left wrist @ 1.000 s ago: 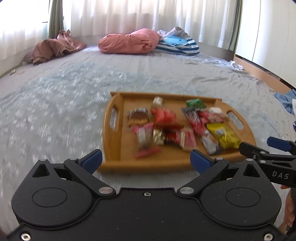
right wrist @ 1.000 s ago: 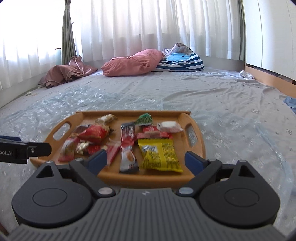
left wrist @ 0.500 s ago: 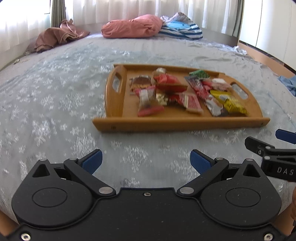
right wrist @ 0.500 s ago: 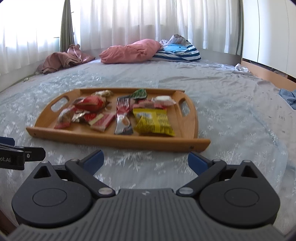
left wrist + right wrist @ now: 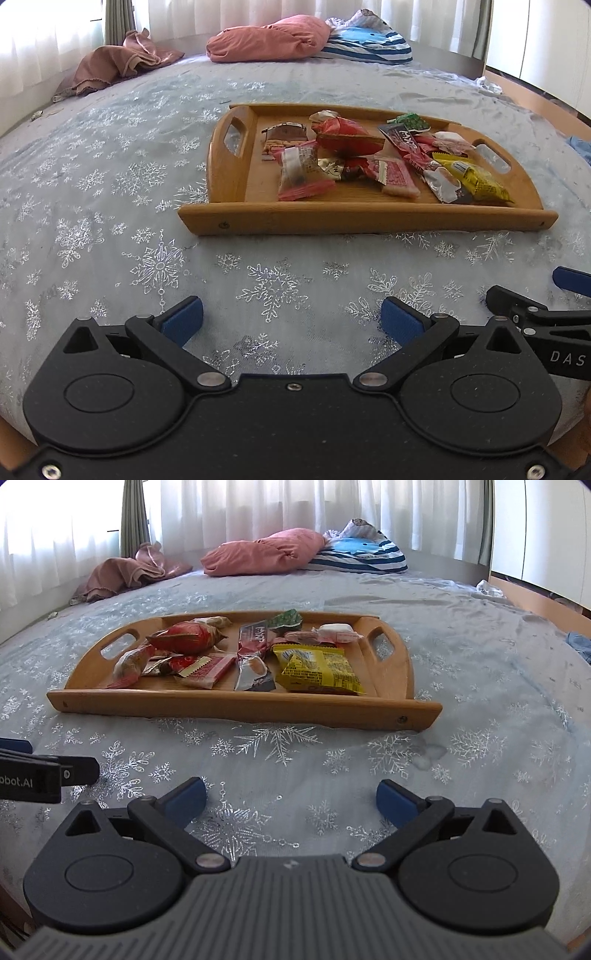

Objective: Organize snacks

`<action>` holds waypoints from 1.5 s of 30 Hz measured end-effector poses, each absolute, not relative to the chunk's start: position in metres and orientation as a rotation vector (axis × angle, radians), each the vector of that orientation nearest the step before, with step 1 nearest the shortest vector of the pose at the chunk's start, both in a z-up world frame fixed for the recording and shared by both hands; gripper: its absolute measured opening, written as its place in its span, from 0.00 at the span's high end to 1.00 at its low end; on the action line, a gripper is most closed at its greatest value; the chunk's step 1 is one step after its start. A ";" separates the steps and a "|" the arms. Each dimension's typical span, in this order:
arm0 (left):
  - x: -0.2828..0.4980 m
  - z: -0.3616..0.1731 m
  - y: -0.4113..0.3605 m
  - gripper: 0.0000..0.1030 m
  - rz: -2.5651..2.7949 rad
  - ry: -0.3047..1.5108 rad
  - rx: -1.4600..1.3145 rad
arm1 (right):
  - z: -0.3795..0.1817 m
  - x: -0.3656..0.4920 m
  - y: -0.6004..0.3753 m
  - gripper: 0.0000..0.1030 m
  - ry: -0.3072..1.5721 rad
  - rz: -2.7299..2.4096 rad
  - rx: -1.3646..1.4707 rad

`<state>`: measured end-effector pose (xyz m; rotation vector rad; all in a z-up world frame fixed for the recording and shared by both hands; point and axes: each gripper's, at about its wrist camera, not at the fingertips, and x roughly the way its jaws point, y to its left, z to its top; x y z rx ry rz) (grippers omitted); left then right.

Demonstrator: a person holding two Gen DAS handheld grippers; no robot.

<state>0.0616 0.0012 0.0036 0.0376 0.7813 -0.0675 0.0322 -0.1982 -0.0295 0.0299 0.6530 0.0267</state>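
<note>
A wooden tray [image 5: 369, 219] with two cut-out handles lies on the snowflake-patterned bed cover; it also shows in the right wrist view [image 5: 243, 706]. Several wrapped snacks lie on it: a yellow packet [image 5: 476, 181] [image 5: 317, 668], a red puffy bag [image 5: 345, 136] [image 5: 183, 638], a pink-and-clear packet [image 5: 301, 173], a dark bar [image 5: 255, 653], a green packet [image 5: 410, 122] [image 5: 286, 622]. My left gripper [image 5: 291, 319] is open and empty, low over the cover in front of the tray. My right gripper [image 5: 291, 799] is open and empty, beside it to the right.
A pink pillow [image 5: 269, 38] and a striped blue cushion [image 5: 369, 40] lie at the far end of the bed. Crumpled brown cloth [image 5: 118, 66] lies far left. Curtains hang behind. A wooden bed edge [image 5: 535, 96] and white cupboards are on the right.
Both grippers have pulled back from the tray and dropped lower toward the near edge of the bed; the tray now sits farther away. Both stayed open and empty.
</note>
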 end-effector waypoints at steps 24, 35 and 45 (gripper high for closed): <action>0.068 -0.001 0.003 0.00 -0.083 0.778 0.018 | -0.034 0.041 -0.194 0.00 0.695 0.041 -0.002; 0.068 -0.003 0.000 0.00 -0.086 0.779 0.046 | -0.034 0.040 -0.194 0.00 0.693 0.038 0.000; 0.067 -0.003 -0.001 0.00 -0.085 0.775 0.048 | -0.034 0.040 -0.194 0.00 0.694 0.037 0.002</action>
